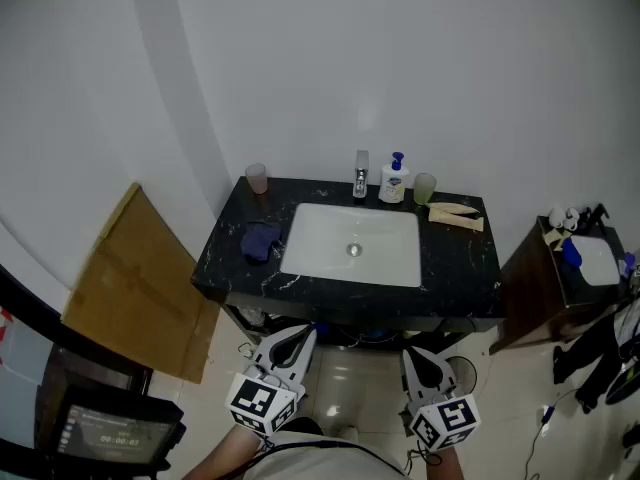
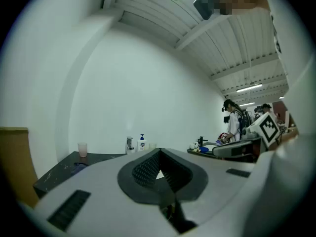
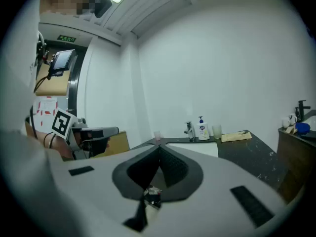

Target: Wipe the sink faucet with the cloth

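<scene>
The chrome faucet stands at the back of the white sink, set in a black marble counter. A dark blue cloth lies crumpled on the counter left of the basin. Both grippers are held side by side in front of the counter, apart from it. My left gripper is shut with nothing in it, its jaws meeting at the tip. My right gripper is likewise shut and empty. The faucet shows far ahead in both gripper views.
A soap bottle, a green cup and a beige folded item sit right of the faucet, a pink cup at the back left. Cardboard leans at the left; a wooden cabinet stands at the right.
</scene>
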